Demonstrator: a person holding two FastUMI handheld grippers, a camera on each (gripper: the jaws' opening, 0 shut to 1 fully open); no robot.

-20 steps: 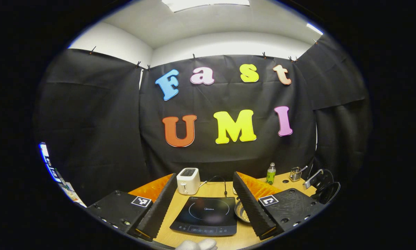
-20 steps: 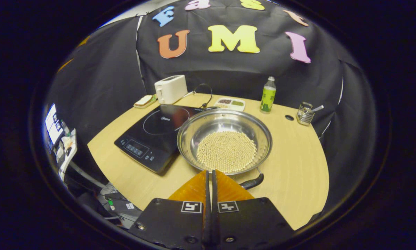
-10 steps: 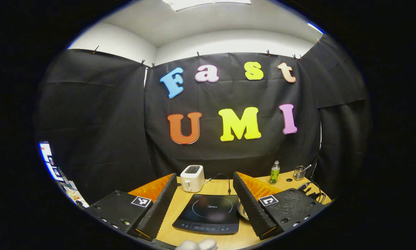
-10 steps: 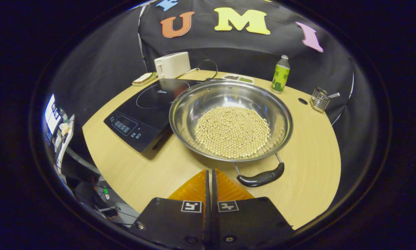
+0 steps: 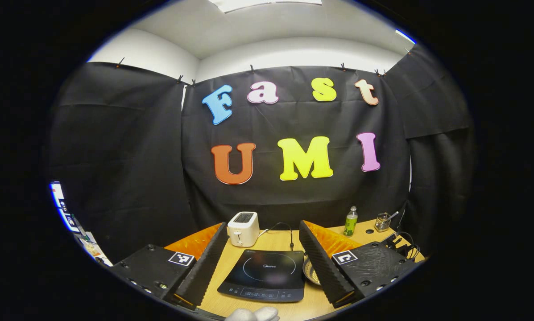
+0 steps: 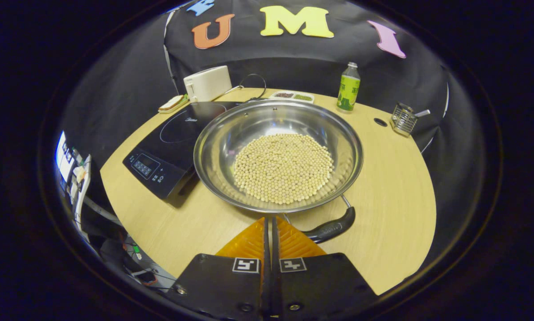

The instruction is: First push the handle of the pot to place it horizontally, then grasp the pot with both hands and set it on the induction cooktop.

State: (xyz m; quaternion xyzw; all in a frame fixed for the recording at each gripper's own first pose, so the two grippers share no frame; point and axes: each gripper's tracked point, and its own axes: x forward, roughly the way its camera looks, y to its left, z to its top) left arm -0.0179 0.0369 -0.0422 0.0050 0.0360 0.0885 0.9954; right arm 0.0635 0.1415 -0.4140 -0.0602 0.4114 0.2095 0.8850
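Our right gripper (image 6: 269, 223), fingers pressed together, hovers at the pot's (image 6: 278, 156) six o'clock rim, its handle (image 6: 331, 227) at five o'clock. We should nudge that handle sideways, low and gently. Left gripper (image 5: 263, 261) spread wide above the induction cooktop (image 5: 265, 276).

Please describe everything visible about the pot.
The pot is a wide, shallow, shiny metal pan, upright on the wooden table, beside the cooktop on its right. A layer of small pale beans covers its bottom. On wire arms at its near rim sits a dark handle, just ahead of the shut right hand-held gripper.
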